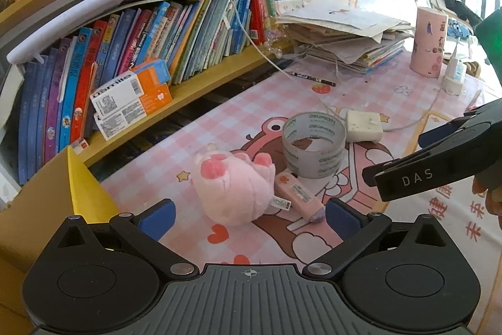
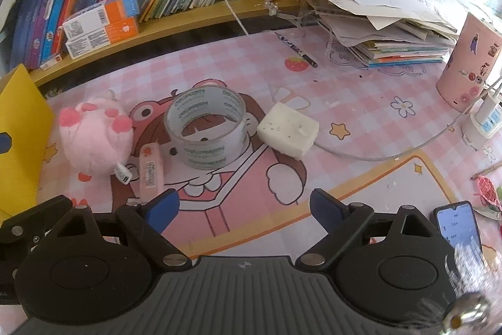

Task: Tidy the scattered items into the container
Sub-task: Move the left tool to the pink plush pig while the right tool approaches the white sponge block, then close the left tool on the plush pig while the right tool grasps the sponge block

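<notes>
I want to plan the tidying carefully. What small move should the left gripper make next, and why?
Probably ease the left gripper forward so its open fingers straddle the pink plush toy. The toy lies just ahead of them, nearest of the scattered items, and both grippers are empty. The yellow container stands close on the left.

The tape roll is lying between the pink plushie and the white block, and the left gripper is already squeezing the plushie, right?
Not quite. The left gripper is open and empty; the pink plushie only lies ahead of its fingers, as the left wrist view shows. The tape roll does sit between the plushie and the white block.
</notes>
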The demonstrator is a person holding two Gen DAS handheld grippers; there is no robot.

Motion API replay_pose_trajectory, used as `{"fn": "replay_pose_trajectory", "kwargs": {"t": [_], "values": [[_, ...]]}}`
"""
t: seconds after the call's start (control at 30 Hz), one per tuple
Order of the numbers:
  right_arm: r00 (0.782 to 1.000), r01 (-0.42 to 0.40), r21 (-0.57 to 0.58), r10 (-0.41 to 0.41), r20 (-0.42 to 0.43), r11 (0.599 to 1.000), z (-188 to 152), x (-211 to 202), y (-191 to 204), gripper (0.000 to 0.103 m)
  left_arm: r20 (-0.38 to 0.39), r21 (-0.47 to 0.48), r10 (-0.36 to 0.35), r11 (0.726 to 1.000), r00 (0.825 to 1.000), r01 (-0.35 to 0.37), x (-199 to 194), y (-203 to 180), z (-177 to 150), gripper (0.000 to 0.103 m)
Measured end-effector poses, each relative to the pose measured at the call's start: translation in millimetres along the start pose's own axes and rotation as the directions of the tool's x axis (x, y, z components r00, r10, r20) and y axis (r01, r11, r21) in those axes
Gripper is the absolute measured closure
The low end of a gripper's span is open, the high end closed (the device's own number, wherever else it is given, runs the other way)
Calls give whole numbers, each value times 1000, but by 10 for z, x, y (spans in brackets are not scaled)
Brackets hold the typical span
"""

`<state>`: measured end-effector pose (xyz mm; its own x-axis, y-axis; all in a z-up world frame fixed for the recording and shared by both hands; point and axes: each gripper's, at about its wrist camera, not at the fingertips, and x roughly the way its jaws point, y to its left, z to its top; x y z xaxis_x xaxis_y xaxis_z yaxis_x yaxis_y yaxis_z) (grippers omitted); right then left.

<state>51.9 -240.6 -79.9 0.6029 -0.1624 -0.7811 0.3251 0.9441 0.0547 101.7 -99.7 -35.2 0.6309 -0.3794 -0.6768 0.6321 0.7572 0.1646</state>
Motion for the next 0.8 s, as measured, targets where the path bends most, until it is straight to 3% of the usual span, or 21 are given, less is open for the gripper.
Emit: {"fn": "replay_pose_trajectory", "kwargs": {"t": [0.8], "values": [[998,56,1,-56,-8,998,221,577,-251,27,-37,-43,72,996,997,-74,485,2,85,8]]}}
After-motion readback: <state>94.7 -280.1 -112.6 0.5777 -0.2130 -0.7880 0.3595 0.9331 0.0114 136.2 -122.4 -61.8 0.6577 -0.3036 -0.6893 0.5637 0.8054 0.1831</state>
